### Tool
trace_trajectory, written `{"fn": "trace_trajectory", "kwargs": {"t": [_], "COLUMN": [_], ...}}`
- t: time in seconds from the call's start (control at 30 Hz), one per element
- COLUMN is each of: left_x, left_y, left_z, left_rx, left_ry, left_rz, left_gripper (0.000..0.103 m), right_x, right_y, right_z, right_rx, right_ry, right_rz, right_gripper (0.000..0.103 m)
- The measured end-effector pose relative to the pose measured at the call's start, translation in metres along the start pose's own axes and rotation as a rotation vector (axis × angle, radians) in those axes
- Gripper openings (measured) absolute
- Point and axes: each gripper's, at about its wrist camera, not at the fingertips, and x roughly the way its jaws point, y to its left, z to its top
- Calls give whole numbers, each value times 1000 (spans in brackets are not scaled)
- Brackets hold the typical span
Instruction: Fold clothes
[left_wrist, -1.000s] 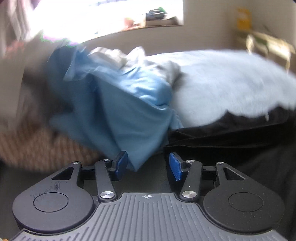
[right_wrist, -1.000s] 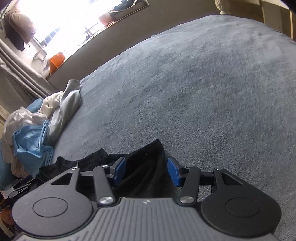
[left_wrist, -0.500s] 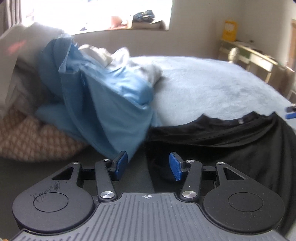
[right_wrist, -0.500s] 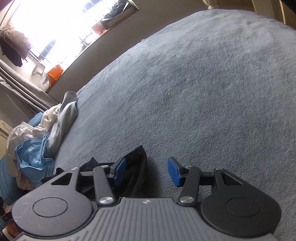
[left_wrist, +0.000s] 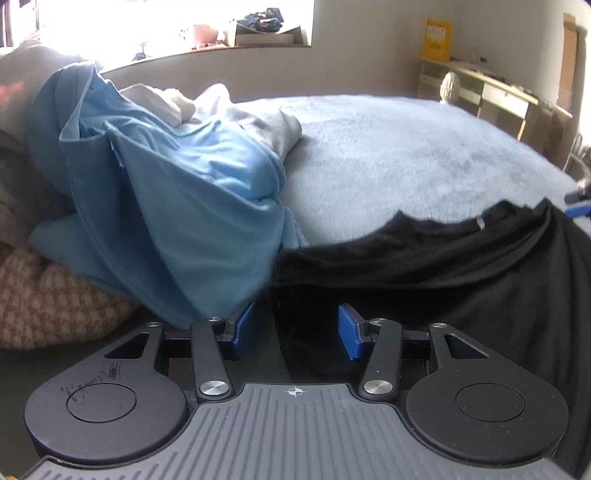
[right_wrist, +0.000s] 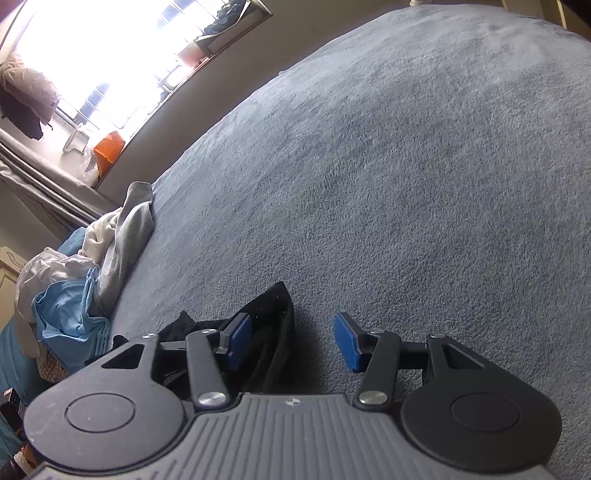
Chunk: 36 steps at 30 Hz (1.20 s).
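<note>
Black shirt (left_wrist: 461, 266) lies flat on bed (left_wrist: 406, 155) beside blue clothes pile (left_wrist: 177, 206), ready for folding. Left gripper (left_wrist: 295, 330) wide, empty; right gripper (right_wrist: 291, 341) wide, empty, at shirt edge.

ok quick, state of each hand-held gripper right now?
Left hand-held gripper: open, holding nothing; black garment lies just ahead.
Right hand-held gripper: open, holding nothing; the garment's edge lies between its pads.

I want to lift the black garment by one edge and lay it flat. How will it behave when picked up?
The black garment lies in soft folds on the bed, so it will probably hang limp. It looks thin, so likely light. Held at one point by the left gripper, it may bunch up.
</note>
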Motion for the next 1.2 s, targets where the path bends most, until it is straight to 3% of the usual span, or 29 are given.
{"fn": "trace_trajectory", "kwargs": {"t": [0.27, 0.67, 0.73, 0.77, 0.87, 1.0, 1.2], "left_x": [1, 0, 1, 1, -1, -3, -3], "left_y": [-6, -9, -10, -11, -11, -9, -11], "left_z": [3, 0, -2, -2, -2, -2, -3], "left_rx": [3, -5, -6, -5, -6, -14, -10], "left_ry": [-39, -24, -16, -14, -13, -17, -19], "left_rz": [-24, -19, -20, -19, -23, -25, -27], "left_gripper": [37, 34, 34, 34, 35, 35, 35], "right_x": [-3, 14, 20, 23, 25, 18, 17], "right_y": [6, 27, 22, 19, 12, 6, 6], "right_z": [1, 4, 7, 9, 10, 11, 14], "right_rx": [-65, -309, -285, -272, -239, -203, -199], "right_ry": [1, 25, 27, 28, 16, -18, -22], "right_rz": [-4, -5, 6, 12, 22, 39, 46], "right_gripper": [54, 54, 54, 51, 23, 16, 16]}}
